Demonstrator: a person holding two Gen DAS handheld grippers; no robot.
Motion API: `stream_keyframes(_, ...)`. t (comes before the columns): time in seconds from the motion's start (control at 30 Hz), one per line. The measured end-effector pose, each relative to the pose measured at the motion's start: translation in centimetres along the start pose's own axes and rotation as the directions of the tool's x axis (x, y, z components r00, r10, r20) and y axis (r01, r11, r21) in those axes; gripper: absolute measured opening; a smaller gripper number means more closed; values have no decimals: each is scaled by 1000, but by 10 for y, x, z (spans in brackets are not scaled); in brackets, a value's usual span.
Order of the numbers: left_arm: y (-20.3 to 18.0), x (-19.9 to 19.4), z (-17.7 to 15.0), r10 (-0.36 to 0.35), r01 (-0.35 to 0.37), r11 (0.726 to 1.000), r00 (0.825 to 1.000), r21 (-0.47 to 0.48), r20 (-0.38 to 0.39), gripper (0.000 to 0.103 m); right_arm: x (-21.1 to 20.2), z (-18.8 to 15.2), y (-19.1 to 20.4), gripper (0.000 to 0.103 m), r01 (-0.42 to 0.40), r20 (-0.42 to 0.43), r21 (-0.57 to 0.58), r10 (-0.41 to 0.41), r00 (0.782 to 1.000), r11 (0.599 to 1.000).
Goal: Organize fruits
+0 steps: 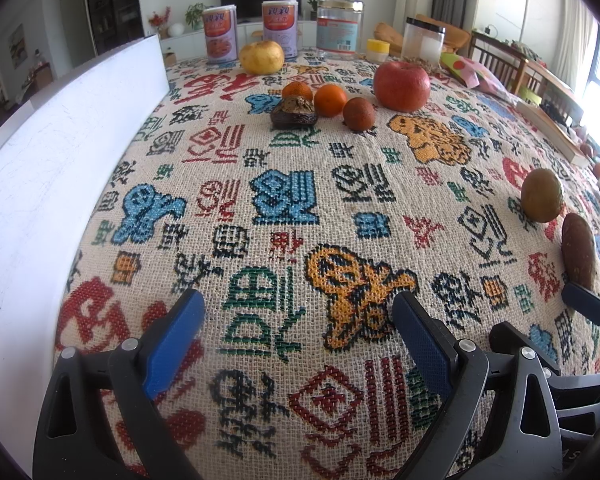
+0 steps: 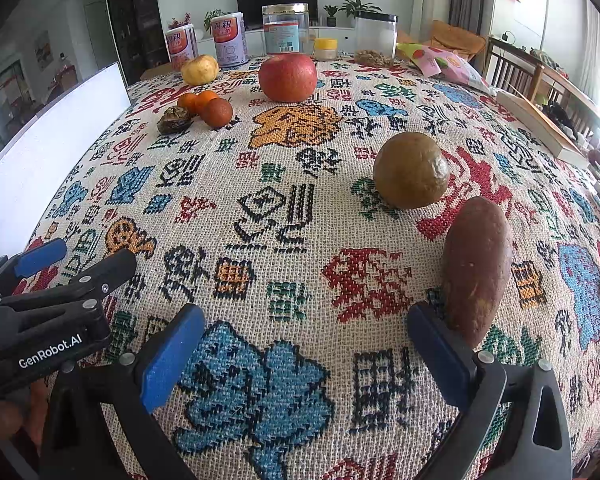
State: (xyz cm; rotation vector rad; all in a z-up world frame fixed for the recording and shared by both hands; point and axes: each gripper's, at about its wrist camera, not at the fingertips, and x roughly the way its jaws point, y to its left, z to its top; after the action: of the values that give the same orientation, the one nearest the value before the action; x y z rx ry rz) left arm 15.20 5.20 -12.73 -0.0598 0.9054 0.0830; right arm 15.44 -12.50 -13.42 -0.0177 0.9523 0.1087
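Your right gripper [image 2: 306, 344] has its fingers spread wide over the woven tablecloth [image 2: 284, 216], nothing between them. The sweet potato [image 2: 476, 268] lies just outside your right finger [image 2: 440, 352], its near end touching or almost touching the pad. The brown round fruit [image 2: 411, 170] sits just beyond it. Your left gripper [image 1: 298, 330] is also spread apart and empty; the apple [image 1: 402, 86], oranges [image 1: 329, 100] and yellow pear [image 1: 261, 57] lie well ahead.

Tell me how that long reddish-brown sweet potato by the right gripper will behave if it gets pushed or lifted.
The sweet potato looks stiff and solid, probably heavy for its size. Its long tapered shape suggests it would pivot or roll sideways rather than travel straight. The coarse woven tablecloth should slow sliding.
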Motion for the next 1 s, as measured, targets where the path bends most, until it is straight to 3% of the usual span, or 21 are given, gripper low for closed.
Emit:
stream_keyframes(0.3, 2, -1, 0, -8, 8, 1000, 1000, -1, -3, 96, 0, 0, -1, 103, -2, 0, 1, 2, 1000, 1000)
stream_keyframes(0.4, 13, -3, 5, -77, 76, 997, 997, -32, -14, 96, 0, -1, 0, 103, -2, 0, 0, 2, 1000, 1000)
stream_keyframes(0.47, 27, -1, 25, -130, 128, 985, 991, -116, -9, 96, 1, -1, 2, 103, 12, -2, -12, -12, 1000, 1000)
stream_keyframes(0.53, 36, 4, 55, -120, 122, 976, 993, -180, 22, 96, 1, -1, 2, 103, 11, -2, -11, -11, 1000, 1000)
stream_keyframes(0.67, 33, 42, 111, -77, 79, 985, 997, -155, 17, 96, 1, -1, 3, 103, 12, -3, -12, -12, 1000, 1000)
stream_keyframes(0.73, 26, 69, 128, -56, 54, 994, 998, -91, -15, 96, 1, -1, 3, 103, 12, -3, -12, -12, 1000, 1000)
stream_keyframes(0.8, 21, 91, 135, -31, 30, 999, 998, -31, -52, 89, 1, -1, 3, 103, 12, -3, -13, -12, 1000, 1000)
stream_keyframes(0.83, 20, 100, 137, -23, 22, 1000, 998, -10, -60, 80, 1, -1, 3, 103, 12, -3, -12, -12, 1000, 1000)
stream_keyframes(0.9, 18, 103, 136, -8, 8, 999, 1000, 32, -15, 78, 1, -1, 3, 103, 12, -3, -12, -12, 1000, 1000)
stream_keyframes(0.93, 17, 102, 133, -28, 28, 998, 1000, 52, 5, 69, 1, -1, 3, 103, 12, -3, -12, -12, 1000, 1000)
stream_keyframes(0.97, 17, 99, 133, -50, 49, 997, 999, 57, 14, 53, 1, -1, 3, 103, 12, -3, -12, -12, 1000, 1000)
stream_keyframes(1.0, 16, 96, 131, -48, 47, 997, 999, 58, 22, 45, 1, -1, 3, 103, 12, -3, -13, -12, 1000, 1000)
